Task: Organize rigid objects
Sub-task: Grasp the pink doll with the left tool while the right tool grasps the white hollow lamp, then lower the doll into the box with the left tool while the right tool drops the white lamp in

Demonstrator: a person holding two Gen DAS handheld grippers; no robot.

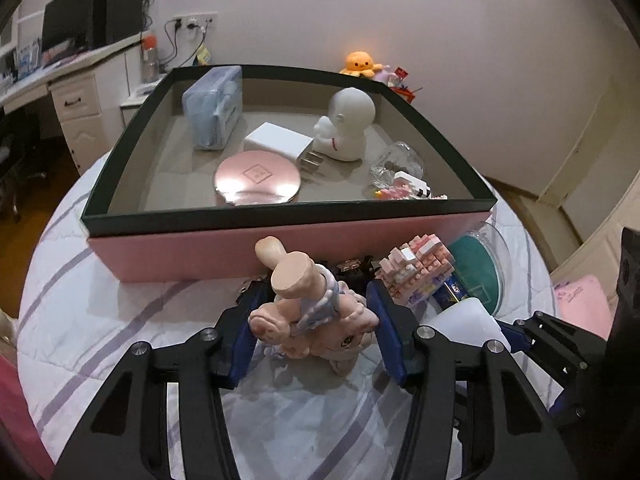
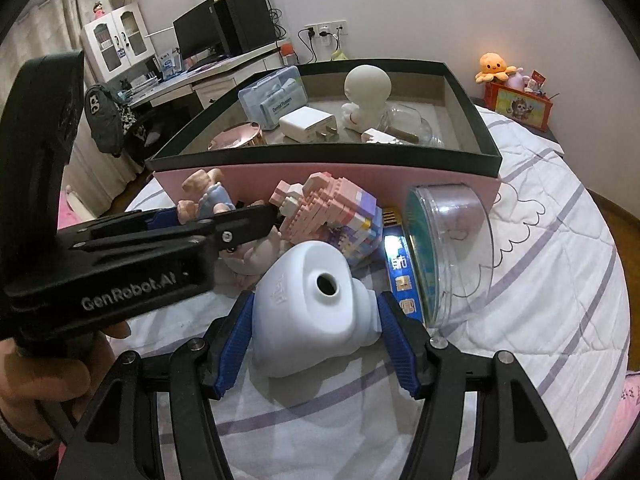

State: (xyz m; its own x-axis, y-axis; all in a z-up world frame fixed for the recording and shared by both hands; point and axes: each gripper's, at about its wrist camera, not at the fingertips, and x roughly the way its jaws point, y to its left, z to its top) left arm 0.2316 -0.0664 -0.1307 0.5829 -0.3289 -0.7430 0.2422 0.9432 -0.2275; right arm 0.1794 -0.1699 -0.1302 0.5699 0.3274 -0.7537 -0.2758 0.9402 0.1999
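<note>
Left wrist: doll against box wall.

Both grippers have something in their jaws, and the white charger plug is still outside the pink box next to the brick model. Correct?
Not quite. The white charger plug is already inside the pink box, between the round pink compact and the white figurine; the left wrist view shows it. The rest holds: the left gripper is on the doll figure, the right gripper on the white ceramic piece.

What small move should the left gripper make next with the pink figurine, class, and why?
Probably lift. The left gripper is shut on the pink figurine, which lies on the bedspread before the box. The box wall stands between them, so it likely must rise first.
</note>
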